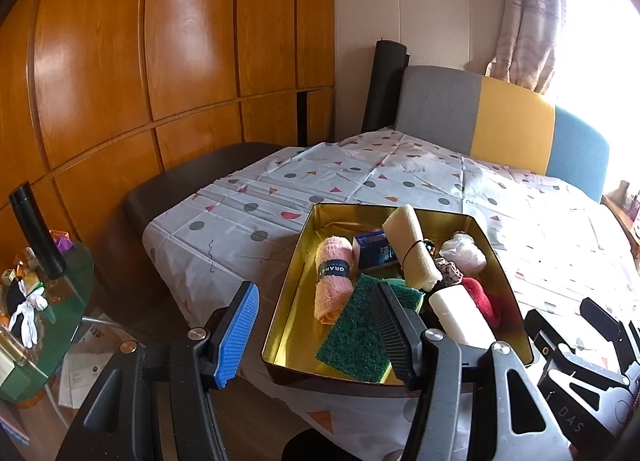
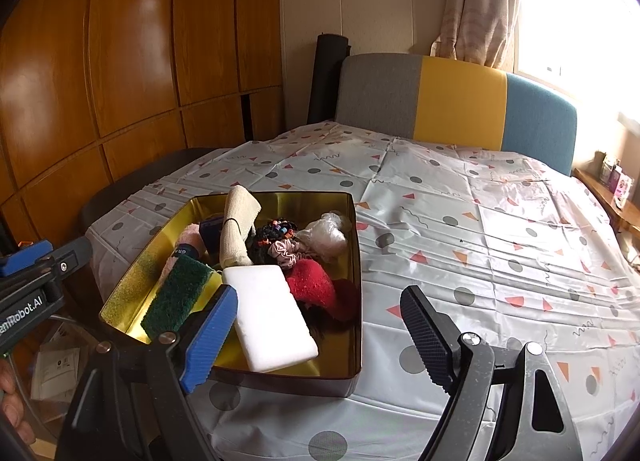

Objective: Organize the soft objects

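A gold tin (image 1: 294,261) (image 2: 353,341) on the table holds a pink rolled towel (image 1: 332,281), a green scouring sponge (image 1: 356,337) (image 2: 176,297), a cream rolled cloth (image 1: 410,249) (image 2: 238,225), a white sponge (image 1: 460,315) (image 2: 268,317), a red fuzzy item (image 2: 312,285), a scrunchie (image 2: 282,251) and a plastic bag (image 2: 326,235). My left gripper (image 1: 316,333) hovers open at the tin's near left corner, its black finger over the green sponge. My right gripper (image 2: 318,337) stands open at the tin's near right corner, gripping nothing.
A patterned cloth (image 2: 460,229) covers the table. A grey, yellow and blue chair back (image 2: 456,101) stands at the far side, and a dark chair (image 1: 192,181) at the left. A cluttered glass side table (image 1: 48,301) sits low on the left, before a wooden wardrobe (image 1: 160,41).
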